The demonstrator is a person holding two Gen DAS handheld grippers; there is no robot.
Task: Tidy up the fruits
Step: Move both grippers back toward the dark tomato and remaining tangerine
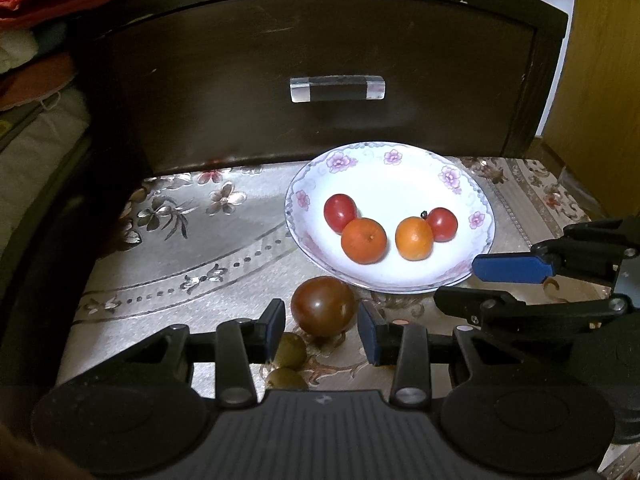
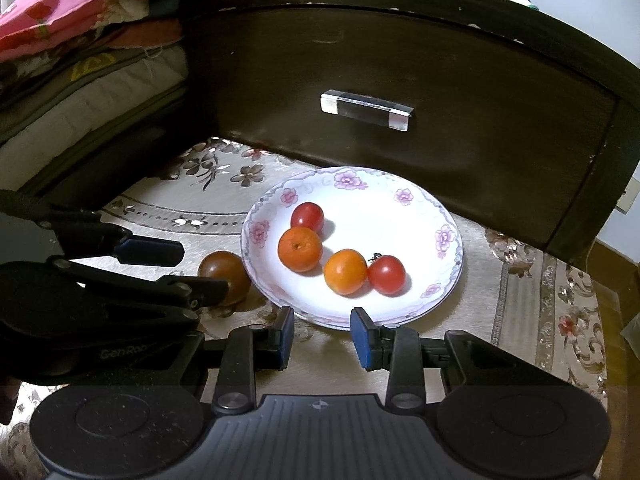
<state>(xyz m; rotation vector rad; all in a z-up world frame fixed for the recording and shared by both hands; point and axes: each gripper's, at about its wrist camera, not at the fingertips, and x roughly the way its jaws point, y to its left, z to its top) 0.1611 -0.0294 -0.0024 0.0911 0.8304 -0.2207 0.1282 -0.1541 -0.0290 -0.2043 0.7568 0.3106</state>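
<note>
Behind everything stands a dark wooden drawer front (image 1: 304, 80) with a clear bar handle (image 1: 337, 89), and folded bedding (image 2: 80, 60) is stacked to its left. Below it a floral cloth (image 1: 180, 248) covers the desk, and on the cloth sits a white plate (image 1: 400, 176) with pink flowers round its rim. Four fruits lie in the plate: a red tomato (image 1: 339, 212) touching an orange fruit (image 1: 363, 240), and a second orange fruit (image 1: 414, 238) touching a second red tomato (image 1: 442, 224) that carries a small dark stem. A dark brownish-red tomato (image 1: 323, 306) rests on the cloth just beside the plate's near rim. The left gripper (image 1: 322, 330) has its blue-padded fingers spread, one on each side of this dark tomato, with a gap showing on both sides. Two small green fruits (image 1: 290, 350) lie on the cloth under the left gripper, partly hidden by it. The right gripper (image 2: 322, 338) is also spread wide and holds nothing, hovering just in front of the plate's near edge.
</note>
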